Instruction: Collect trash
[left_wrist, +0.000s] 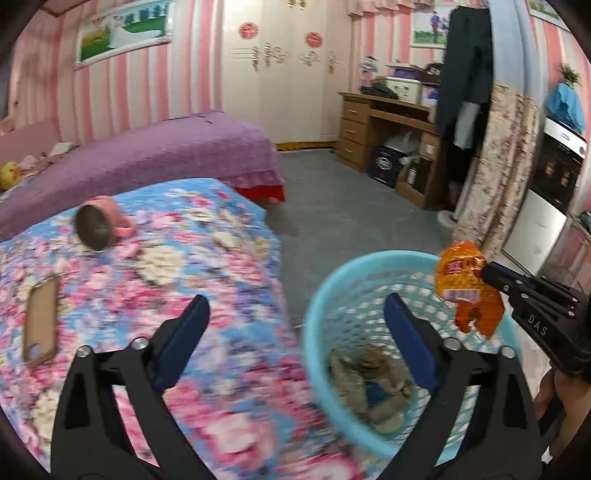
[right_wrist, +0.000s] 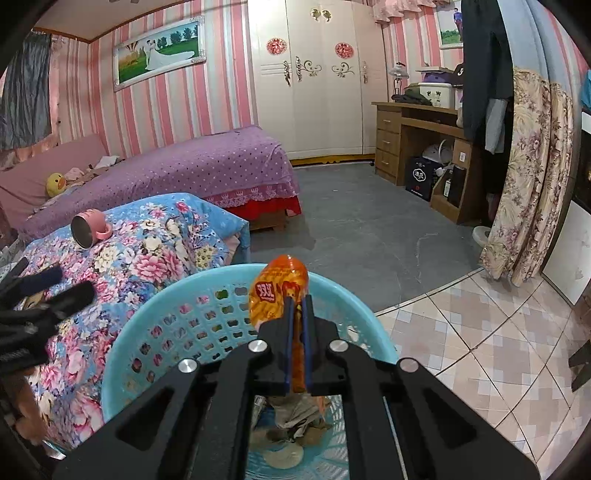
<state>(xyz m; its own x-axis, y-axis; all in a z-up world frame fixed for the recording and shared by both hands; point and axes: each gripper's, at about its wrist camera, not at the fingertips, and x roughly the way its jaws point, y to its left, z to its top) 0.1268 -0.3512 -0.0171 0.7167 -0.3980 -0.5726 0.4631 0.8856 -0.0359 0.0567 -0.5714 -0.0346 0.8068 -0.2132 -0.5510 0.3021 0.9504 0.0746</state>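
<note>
Trash is what the right gripper (right_wrist: 299, 299) has: an orange snack wrapper (right_wrist: 277, 291), pinched tight between its two fingers. The wrapper hangs over the blue plastic basket (right_wrist: 177, 306), above the rim, not inside. The basket has little holes in its wall. At its bottom lie crumpled papers (right_wrist: 295, 424) and other scraps.

The left gripper (left_wrist: 295, 314) has its fingers spread wide with nothing between them. One finger sits over the flowered blanket (left_wrist: 207, 236) and the other over the basket. In the left wrist view the wrapper (left_wrist: 465, 284) shows at the right side of the basket (left_wrist: 321, 295), with the right gripper's tip touching it.

On the blanket a pink cup (left_wrist: 99, 225) lies on its side, its open mouth facing the camera. A brown phone case (left_wrist: 40, 321) lies flat nearer, well apart from the cup. Behind is a purple bed (right_wrist: 207, 162).
</note>
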